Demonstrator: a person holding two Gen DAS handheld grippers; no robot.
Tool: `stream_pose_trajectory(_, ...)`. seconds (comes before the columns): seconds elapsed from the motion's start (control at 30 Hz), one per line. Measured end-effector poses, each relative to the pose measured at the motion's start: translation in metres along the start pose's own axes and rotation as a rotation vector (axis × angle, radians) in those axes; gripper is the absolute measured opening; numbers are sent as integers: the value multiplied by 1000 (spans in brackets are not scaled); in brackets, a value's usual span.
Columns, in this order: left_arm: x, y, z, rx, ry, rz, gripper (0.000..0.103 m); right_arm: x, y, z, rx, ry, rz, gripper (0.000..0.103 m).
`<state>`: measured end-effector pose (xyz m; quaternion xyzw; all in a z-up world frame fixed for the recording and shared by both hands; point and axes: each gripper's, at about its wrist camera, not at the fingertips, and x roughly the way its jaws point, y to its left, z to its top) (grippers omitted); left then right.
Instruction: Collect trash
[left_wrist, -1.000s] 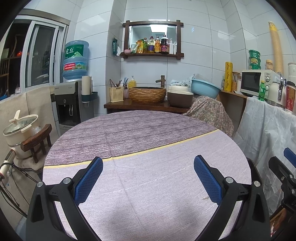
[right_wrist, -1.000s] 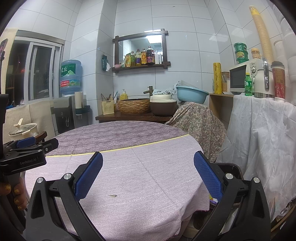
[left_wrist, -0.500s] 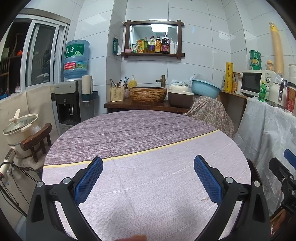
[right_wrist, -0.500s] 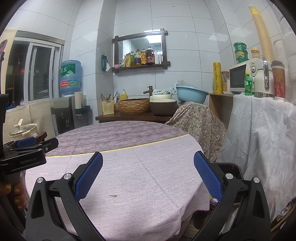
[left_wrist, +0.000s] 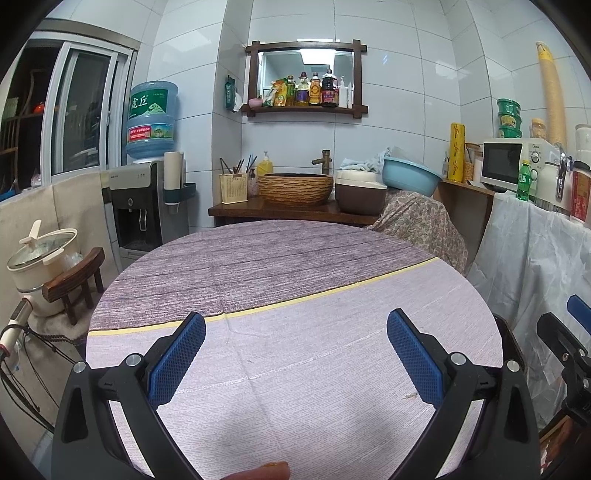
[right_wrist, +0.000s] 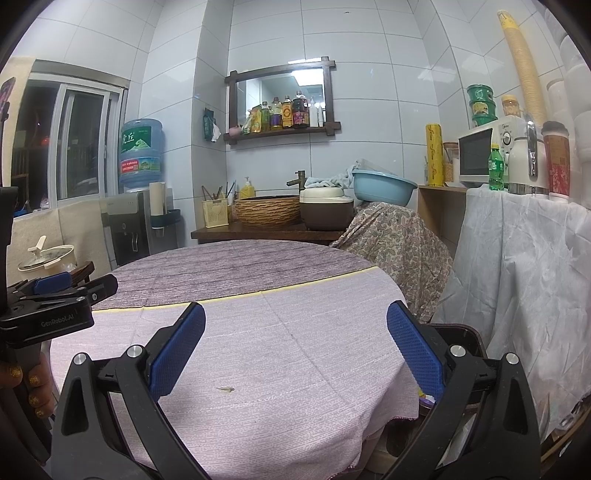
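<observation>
A: What is being shown, largest first?

B: A round table (right_wrist: 258, 332) is being covered by a purple cloth. At its 3 o'clock edge, a dark bin (right_wrist: 461, 332) is being partly hidden.

A: And the tools?

B: The left gripper (left_wrist: 295, 354) and right gripper (right_wrist: 295, 350) are both being held wide, empty. A small scrap (right_wrist: 226, 388) is lying at the right gripper's 7 o'clock.

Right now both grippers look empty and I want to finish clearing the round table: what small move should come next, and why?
Probably bring the right gripper down over the small scrap on the tablecloth. Both grippers are open and empty, the scrap lies between the right one's fingers, and it is the only litter visible. The left gripper sees it far to its right.
</observation>
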<state>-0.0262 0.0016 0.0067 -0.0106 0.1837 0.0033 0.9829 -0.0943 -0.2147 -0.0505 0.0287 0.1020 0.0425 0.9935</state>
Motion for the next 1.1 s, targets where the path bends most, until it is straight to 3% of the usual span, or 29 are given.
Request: stream_pose_trajectory(1.1,-1,0,1,5,-2,-5,98,0,0,0,1,1,2,97)
